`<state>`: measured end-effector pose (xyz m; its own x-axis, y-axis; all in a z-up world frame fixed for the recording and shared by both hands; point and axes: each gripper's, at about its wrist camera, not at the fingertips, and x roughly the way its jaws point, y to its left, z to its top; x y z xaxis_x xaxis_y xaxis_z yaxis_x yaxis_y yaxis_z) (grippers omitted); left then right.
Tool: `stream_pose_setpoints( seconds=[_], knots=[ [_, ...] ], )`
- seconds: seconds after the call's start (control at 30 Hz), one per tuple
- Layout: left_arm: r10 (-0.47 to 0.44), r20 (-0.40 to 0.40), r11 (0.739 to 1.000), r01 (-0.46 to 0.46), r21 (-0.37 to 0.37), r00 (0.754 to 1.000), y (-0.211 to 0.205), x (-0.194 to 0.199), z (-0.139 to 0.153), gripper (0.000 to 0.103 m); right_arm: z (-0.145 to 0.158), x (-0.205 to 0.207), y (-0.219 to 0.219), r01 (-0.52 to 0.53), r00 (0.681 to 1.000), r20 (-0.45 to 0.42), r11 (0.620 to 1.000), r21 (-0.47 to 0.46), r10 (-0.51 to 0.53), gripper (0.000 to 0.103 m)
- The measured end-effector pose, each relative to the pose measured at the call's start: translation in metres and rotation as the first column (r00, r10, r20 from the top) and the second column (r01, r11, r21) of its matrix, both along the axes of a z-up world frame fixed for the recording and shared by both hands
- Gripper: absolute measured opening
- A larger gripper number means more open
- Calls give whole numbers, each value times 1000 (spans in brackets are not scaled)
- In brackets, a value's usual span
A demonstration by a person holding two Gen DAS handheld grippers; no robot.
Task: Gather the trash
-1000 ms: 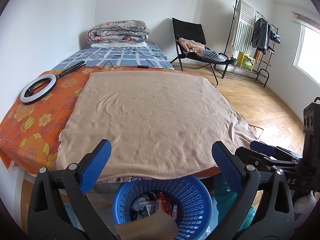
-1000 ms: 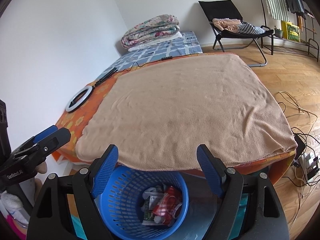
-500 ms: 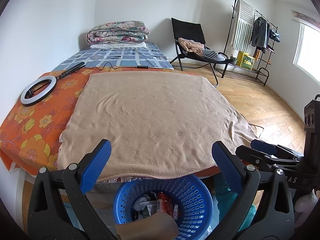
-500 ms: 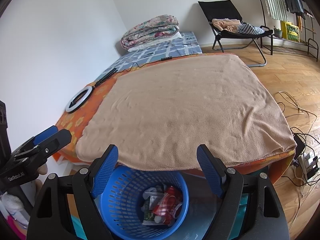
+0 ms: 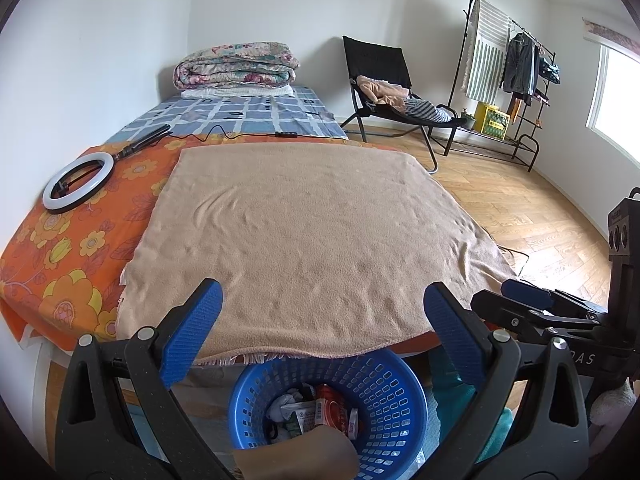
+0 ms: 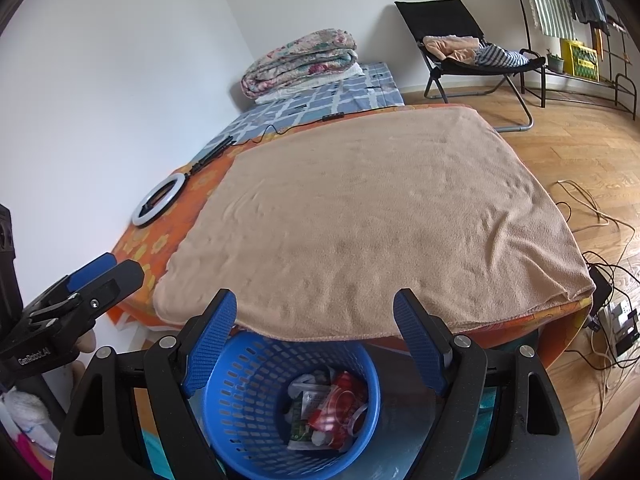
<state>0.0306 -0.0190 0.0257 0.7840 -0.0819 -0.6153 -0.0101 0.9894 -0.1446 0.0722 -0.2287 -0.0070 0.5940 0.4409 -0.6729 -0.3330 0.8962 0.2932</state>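
A white-walled bedroom with a wood parquet floor (image 6: 576, 152) holds a low bed (image 5: 52, 256) covered in an orange flowered sheet, and a tan blanket (image 5: 320, 240) lies spread flat over most of it. The blue basket (image 5: 384, 392) stands on the floor just below the foot of the bed, its far rim tucked under the hanging blanket edge; it is round, plastic, pierced with small square holes. Inside it lies the trash (image 6: 328, 408): crumpled white paper, a red wrapper, a green-printed packet and clear plastic, heaped toward the bottom. In the left wrist view a tan, rounded shape overlaps the basket's near rim; what it is cannot be told. The left gripper (image 5: 320, 340) hangs above the basket with its blue-padded fingers spread wide and nothing between them. The right gripper (image 6: 316, 340) is likewise above the basket, fingers wide apart and empty. Each claw shows at the side of the other's view, just beside the basket. On the bed beyond the basket a ring light (image 5: 78, 182) lies on the orange sheet near the wall, and a folded floral quilt (image 5: 236, 66) sits at the far end on a blue checked cover. Past the bed stand a black folding chair (image 5: 384, 80) draped with clothes and a clothes rack (image 5: 516, 64). Cables (image 6: 600, 240) trail on the floor to the side of the bed.
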Motion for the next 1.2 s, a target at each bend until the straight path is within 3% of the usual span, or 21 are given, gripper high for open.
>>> stream_pose_setpoints(
  seconds=[1.2],
  knots=[
    [-1,-1,1000,1,4,1000,-1,0,-1,102,-3,-2,4,0,1000,-21,1000,14,1,81]
  ],
)
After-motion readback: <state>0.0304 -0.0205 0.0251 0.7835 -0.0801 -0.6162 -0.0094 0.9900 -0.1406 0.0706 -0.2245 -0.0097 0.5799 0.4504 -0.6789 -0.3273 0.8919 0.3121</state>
